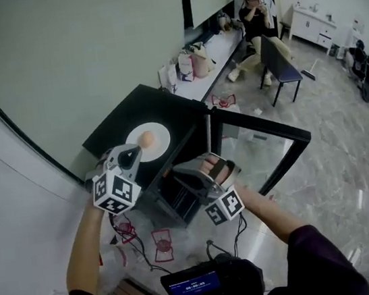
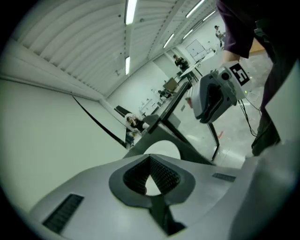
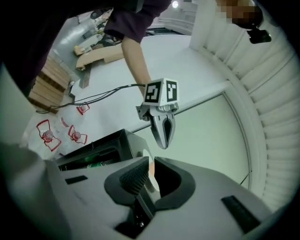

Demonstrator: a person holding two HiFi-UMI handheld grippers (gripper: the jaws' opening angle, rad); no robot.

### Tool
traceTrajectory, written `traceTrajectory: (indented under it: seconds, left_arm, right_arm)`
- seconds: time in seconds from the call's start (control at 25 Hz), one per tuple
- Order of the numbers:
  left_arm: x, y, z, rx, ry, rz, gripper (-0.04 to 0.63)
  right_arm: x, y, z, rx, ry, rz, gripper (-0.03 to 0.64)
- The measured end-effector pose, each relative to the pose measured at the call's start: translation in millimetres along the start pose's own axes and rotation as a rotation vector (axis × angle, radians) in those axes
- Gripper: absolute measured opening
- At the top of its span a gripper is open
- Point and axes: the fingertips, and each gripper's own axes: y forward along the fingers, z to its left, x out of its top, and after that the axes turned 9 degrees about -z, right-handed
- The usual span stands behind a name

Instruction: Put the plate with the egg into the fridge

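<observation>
Screen [image 1: 194, 286], print illegible; left gripper [image 2: 150, 156] and right gripper [image 3: 151, 160], jaws together, empty; white round plate [image 1: 160, 144] bearing tan egg [image 1: 146, 139] atop black fridge [image 1: 124, 115].

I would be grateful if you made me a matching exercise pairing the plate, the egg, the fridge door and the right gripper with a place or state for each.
Things:
1. white plate
2. egg
3. fridge door
4. right gripper

Places or states:
A. swung open
B. jaws shut, nothing held
C. lying on the plate
D. resting on top of the fridge

Pairs: 1-D, 2-C, 3-A, 4-B.
</observation>
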Motion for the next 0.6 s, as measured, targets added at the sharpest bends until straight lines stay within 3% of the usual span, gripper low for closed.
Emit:
traceTrajectory:
  seconds: [0.16, 0.32, 0.44, 0.6]
  left_arm:
    - [-62, 20, 39, -0.018, -0.063, 0.193, 0.011]
    - [-111, 48, 61, -0.048, -0.171, 0.382, 0.010]
    - [-130, 66, 62, -0.084, -0.256, 0.431, 0.009]
    - [-129, 85, 59, -0.109, -0.270, 0.438, 0.010]
  right_arm:
    - [-9, 24, 0, 0.102, -0.102, 0.006, 0.037]
    - [-16, 28, -12, 0.142, -0.169, -0.002, 0.038]
    - [-26, 26, -13, 0.171, -0.208, -0.002, 0.054]
    - [-54, 27, 5, 0.257, -0.216, 0.035, 0.091]
